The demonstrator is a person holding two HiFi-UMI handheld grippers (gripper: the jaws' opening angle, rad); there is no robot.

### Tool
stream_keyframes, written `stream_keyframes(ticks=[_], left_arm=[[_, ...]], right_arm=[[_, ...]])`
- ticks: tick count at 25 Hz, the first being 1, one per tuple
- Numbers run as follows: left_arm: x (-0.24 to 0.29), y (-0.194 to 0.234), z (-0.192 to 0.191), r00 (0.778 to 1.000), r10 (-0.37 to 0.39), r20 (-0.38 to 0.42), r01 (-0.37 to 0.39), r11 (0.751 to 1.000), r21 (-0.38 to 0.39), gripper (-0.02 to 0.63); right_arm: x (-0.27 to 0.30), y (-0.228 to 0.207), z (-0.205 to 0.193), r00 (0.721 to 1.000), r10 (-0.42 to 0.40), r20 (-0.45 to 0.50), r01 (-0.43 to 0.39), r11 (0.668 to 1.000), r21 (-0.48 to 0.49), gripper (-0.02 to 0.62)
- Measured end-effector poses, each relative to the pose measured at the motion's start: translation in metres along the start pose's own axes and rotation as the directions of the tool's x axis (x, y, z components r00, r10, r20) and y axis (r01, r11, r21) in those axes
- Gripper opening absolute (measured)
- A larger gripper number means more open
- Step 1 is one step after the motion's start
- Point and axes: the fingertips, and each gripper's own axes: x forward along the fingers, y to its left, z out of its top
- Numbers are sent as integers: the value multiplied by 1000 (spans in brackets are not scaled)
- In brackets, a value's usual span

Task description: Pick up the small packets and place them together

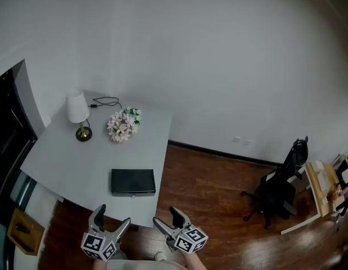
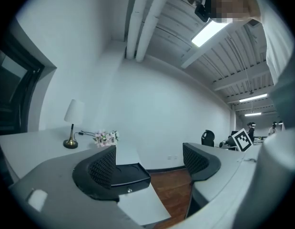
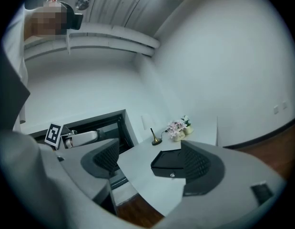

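Note:
No small packets show in any view. A flat black box (image 1: 132,181) with a small front latch lies near the front of a white table (image 1: 67,162); it also shows as the black box (image 2: 130,175) and the black box (image 3: 168,162) in the gripper views. My left gripper (image 1: 113,218) and right gripper (image 1: 166,218) hover side by side just off the table's near edge. Both point level at the box. The left gripper (image 2: 149,163) is open and holds nothing. The right gripper (image 3: 149,161) is likewise open with nothing between its pads.
A white lamp (image 1: 78,114), a cable (image 1: 106,102) and a flower bunch (image 1: 124,124) stand at the table's back. A black office chair (image 1: 280,193) and a wooden desk (image 1: 322,187) are off to the right on the wood floor. A wooden box (image 1: 26,229) sits at the lower left.

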Motion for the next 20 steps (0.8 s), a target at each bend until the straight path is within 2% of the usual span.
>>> stream_keyframes(ticks=[3,7,9,12,15,18,19,20], left_arm=[[6,26,16,999,-52,7,51,998,19,414],[12,64,28,995,-96,5,96,995,16,413],[15,78,23,993,-114,-17,114,993,19,413],[21,96,9,993,-102,-55,103,994,23,413],[29,104,4,997,-51,-60,52,998,24,412],[37,100,-1,998,0,-56,-2,1000,-23,412],[38,96,-4,998,11,-59,-13,999,-46,406],[38,93,-9,998,19,-64,-24,998,-65,403]], right_arm=[[34,9,-9,998,-44,-34,43,999,-18,400],[79,5,-34,983,-108,-149,104,994,-30,393],[97,-6,-55,965,-132,-225,131,991,-19,334],[119,-29,-95,929,-149,-338,163,987,13,334],[141,-58,-136,888,-142,-437,193,978,76,333],[159,-82,-176,839,-111,-533,228,961,158,325],[161,-86,-190,819,-99,-566,240,954,181,248],[162,-88,-203,797,-86,-597,252,947,199,235]])
